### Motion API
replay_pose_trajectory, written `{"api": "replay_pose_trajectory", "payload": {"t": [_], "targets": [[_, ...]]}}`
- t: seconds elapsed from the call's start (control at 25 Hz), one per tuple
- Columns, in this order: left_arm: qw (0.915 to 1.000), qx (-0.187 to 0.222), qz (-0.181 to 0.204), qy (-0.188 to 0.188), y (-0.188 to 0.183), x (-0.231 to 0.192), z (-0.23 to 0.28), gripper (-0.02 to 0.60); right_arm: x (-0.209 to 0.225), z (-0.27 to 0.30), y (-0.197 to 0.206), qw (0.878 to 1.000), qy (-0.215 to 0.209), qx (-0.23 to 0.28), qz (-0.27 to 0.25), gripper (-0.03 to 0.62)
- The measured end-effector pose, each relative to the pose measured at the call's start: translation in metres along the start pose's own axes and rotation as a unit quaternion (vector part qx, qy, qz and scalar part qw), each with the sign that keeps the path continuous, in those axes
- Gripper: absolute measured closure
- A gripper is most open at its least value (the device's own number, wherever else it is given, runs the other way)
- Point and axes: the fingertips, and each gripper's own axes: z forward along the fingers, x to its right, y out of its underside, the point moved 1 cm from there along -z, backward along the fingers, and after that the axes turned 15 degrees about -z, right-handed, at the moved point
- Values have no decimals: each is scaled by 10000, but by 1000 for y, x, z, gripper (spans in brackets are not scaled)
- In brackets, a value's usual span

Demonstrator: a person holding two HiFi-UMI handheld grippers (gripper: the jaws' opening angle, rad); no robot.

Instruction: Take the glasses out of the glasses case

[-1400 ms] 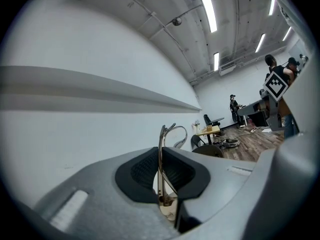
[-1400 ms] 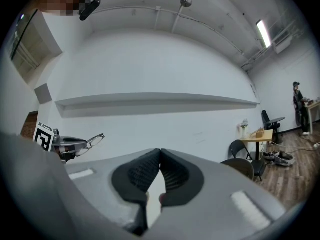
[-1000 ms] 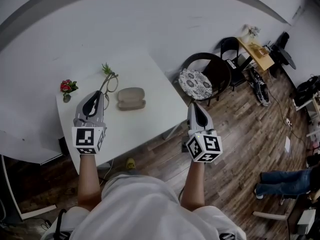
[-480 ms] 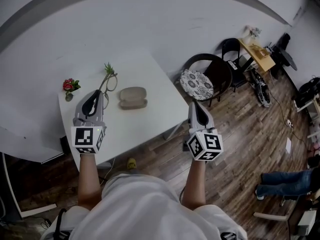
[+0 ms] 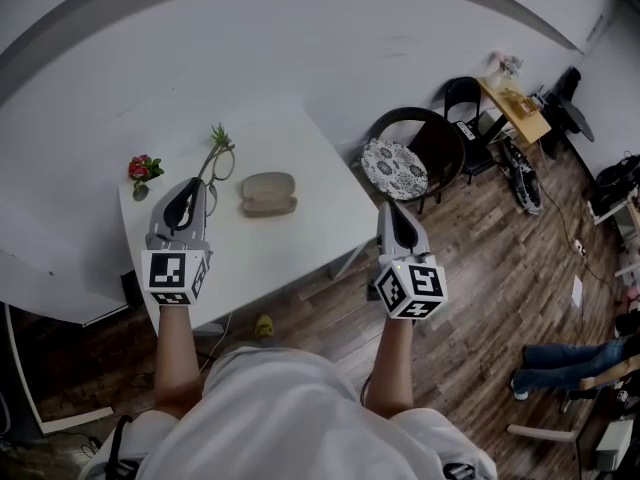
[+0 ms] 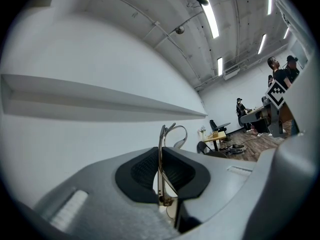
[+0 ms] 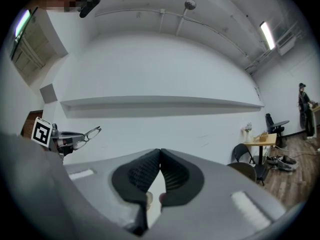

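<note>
1. The glasses (image 5: pixel 222 162) are clamped by the frame in the left gripper (image 5: pixel 198 194) — above the white table (image 5: pixel 310 203).
2. The glasses case (image 5: pixel 268 194) is seen shut (on that table).
3. The right gripper (image 5: pixel 389 211) is closed, empty.

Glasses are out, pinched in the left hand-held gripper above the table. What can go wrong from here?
1. The left hand-held gripper pinches the glasses only by a thin part of the frame near the hinge; they may swivel or slip and drop onto the table.
2. They jut out beyond the jaws, near the green sprig and the flower in the head view; setting them down there may snag either.
</note>
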Motion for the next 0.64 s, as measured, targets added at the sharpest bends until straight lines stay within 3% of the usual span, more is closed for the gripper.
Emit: {"api": "replay_pose_trajectory", "payload": {"t": [0.64], "targets": [[10000,-35,8,20,0,-16,-9,549,-17,6,-6,9999,-58,18,-88,591]]}}
